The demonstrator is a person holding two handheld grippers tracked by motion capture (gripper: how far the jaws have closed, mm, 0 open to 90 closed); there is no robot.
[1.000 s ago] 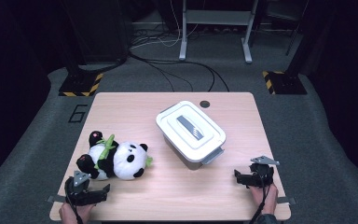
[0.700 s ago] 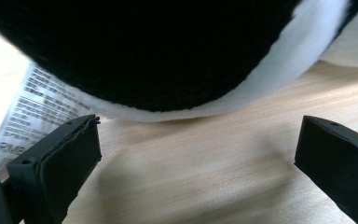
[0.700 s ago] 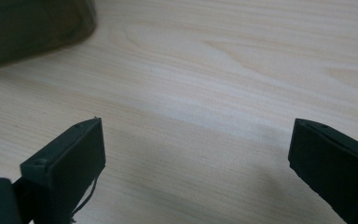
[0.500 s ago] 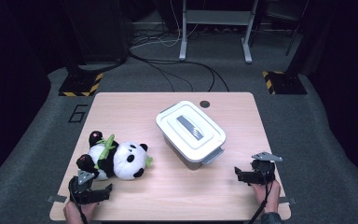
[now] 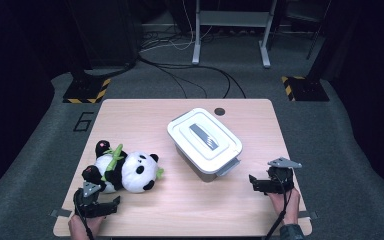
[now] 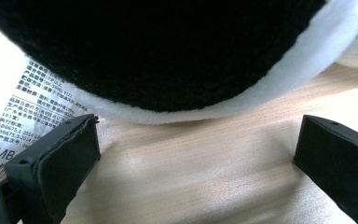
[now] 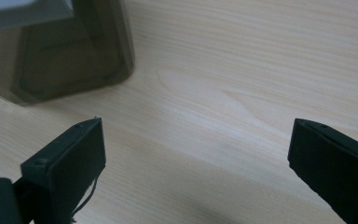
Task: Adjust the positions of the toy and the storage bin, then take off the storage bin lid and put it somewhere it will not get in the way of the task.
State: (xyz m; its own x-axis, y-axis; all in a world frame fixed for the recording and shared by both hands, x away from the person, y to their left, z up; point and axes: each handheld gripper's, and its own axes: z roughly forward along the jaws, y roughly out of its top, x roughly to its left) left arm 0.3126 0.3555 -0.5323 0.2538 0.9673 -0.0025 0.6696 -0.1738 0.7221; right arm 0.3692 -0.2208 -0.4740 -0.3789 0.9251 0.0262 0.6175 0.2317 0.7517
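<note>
A plush panda [image 5: 122,170] with a green bamboo sprig lies on its side at the table's front left. My left gripper [image 5: 105,206] rests open on the wood just in front of it. In the left gripper view the panda's black-and-white fur [image 6: 168,51] and its printed label [image 6: 32,107] sit right ahead of the wide-apart jaws. A white-lidded grey box [image 5: 205,142] stands closed at the table's middle. My right gripper [image 5: 254,183] lies open at the front right, a short way from the box corner [image 7: 60,56], with bare wood between its jaws.
The wooden table [image 5: 180,220] has a small dark round hole cover [image 5: 220,111] near its far edge. Cables, metal stand legs and yellow-black striped floor plates [image 5: 85,92] lie on the grey carpet beyond the table.
Both grippers have shifted slightly at the front edge; the left one has edged toward the panda. The panda and box have not moved.
</note>
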